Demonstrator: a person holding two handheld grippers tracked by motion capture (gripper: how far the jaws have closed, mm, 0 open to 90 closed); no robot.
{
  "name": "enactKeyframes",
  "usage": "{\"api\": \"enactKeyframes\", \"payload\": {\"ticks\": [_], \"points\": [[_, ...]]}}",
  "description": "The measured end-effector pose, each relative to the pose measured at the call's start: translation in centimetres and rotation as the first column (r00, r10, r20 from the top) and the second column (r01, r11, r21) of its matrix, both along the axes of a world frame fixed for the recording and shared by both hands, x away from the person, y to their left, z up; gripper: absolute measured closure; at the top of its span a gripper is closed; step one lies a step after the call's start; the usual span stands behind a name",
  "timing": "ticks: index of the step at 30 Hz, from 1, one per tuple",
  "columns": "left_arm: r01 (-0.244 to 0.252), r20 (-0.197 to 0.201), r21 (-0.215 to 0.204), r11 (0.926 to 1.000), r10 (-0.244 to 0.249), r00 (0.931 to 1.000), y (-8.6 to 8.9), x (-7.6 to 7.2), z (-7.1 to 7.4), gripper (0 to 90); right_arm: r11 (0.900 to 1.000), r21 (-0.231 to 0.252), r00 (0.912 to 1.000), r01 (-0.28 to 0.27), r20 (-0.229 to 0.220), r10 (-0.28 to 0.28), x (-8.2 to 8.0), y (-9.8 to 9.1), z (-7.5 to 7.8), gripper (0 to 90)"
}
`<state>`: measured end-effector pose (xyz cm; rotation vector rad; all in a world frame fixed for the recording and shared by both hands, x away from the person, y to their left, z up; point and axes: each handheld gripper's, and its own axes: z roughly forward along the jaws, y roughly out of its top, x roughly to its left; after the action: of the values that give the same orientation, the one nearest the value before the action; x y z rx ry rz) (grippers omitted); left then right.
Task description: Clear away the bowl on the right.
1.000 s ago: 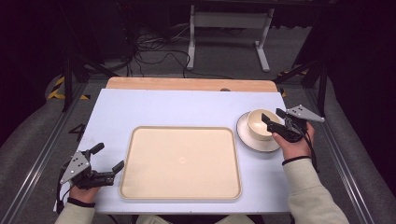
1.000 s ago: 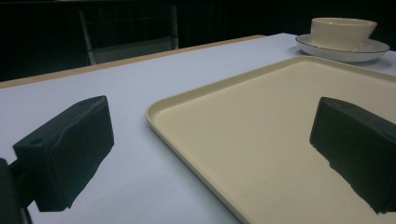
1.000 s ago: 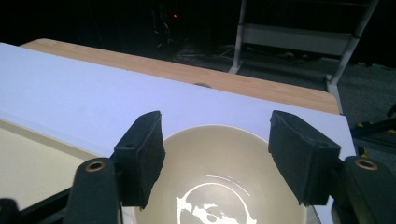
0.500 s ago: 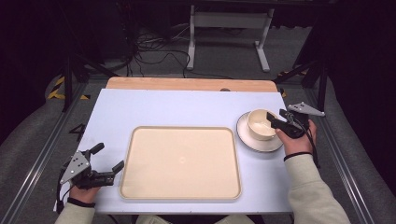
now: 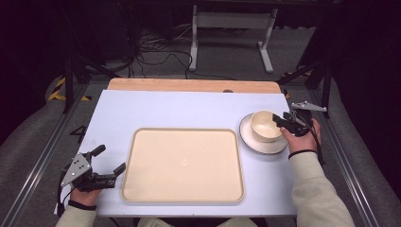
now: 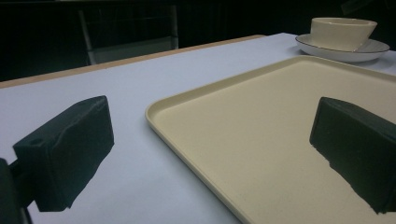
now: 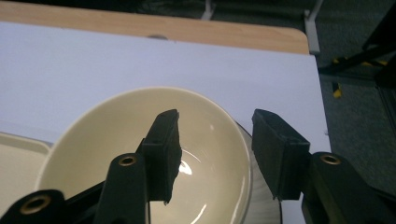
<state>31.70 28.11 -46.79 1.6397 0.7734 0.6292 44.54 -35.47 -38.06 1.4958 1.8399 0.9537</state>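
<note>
The left gripper rests just off the tray's left edge near its front corner, its jaws spread wide with nothing between them; in the left gripper view the tray's rim runs up between the two black pads. The tray itself is bare, a flat cream rectangle lying on the pale blue table.

To the right of the tray, just beside its far right corner, a cream bowl sits on a white saucer with a thin dark line round its edge. The right gripper is at the bowl's right side. In the right gripper view its jaws stand apart and straddle the rim, one pad inside the bowl and the other outside the wall; they do not look pressed onto it yet.

The bowl looks like glazed ceramic: stiff, fairly heavy for its size, slippery and breakable. The rim wall is the sensible place to pinch it, firmly, and the loose saucer underneath may slide or lift with it.

No brand, label or writing can be read anywhere.
</note>
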Motion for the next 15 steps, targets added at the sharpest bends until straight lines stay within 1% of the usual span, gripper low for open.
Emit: {"api": "enactKeyframes", "payload": {"ticks": [2, 5, 6, 7, 9, 10, 15], "points": [[-0.001, 0.0, 0.0, 1.0, 0.001, 1.0, 0.0, 0.0, 0.0, 0.3, 0.9995, -0.028, 0.9991, 0.014, -0.039, -0.016, 0.3, 0.0, 0.0, 53.5], [-0.001, 0.001, 0.0, 1.0, 0.001, 1.0, 0.0, 0.0, 0.0, 0.3, 0.9987, -0.044, 0.9962, 0.024, -0.083, -0.028, 0.7, 0.0, -0.1, 57.0], [-0.001, 0.001, 0.0, 1.0, 0.001, 1.0, 0.0, 0.0, 0.0, 0.3, 0.9984, -0.047, 0.9939, 0.03, -0.105, -0.035, 0.9, 0.0, -0.2, 59.5], [-0.001, 0.001, 0.0, 1.0, 0.001, 1.0, 0.0, 0.0, 0.0, 0.3, 0.9984, -0.047, 0.9939, 0.03, -0.105, -0.035, 0.9, 0.0, -0.2, 59.5], [-0.001, 0.001, -0.001, 1.0, 0.001, 1.0, 0.0, 0.0, 0.0, 0.3, 0.9979, -0.053, 0.9905, 0.038, -0.13, -0.045, 1.1, -0.1, -0.5, 61.7], [0.0, 0.0, -0.001, 1.0, 0.0, 1.0, 0.0, 0.0, 0.0, 0.3, 0.9978, -0.045, 0.9881, 0.048, -0.144, -0.054, 1.2, -0.2, -0.6, 62.2], [0.0, 0.001, -0.001, 1.0, 0.0, 1.0, 0.0, 0.0, 0.0, 0.3, 0.9982, -0.026, 0.9748, 0.054, -0.216, -0.058, 1.8, -0.5, -1.3, 67.1]]}}
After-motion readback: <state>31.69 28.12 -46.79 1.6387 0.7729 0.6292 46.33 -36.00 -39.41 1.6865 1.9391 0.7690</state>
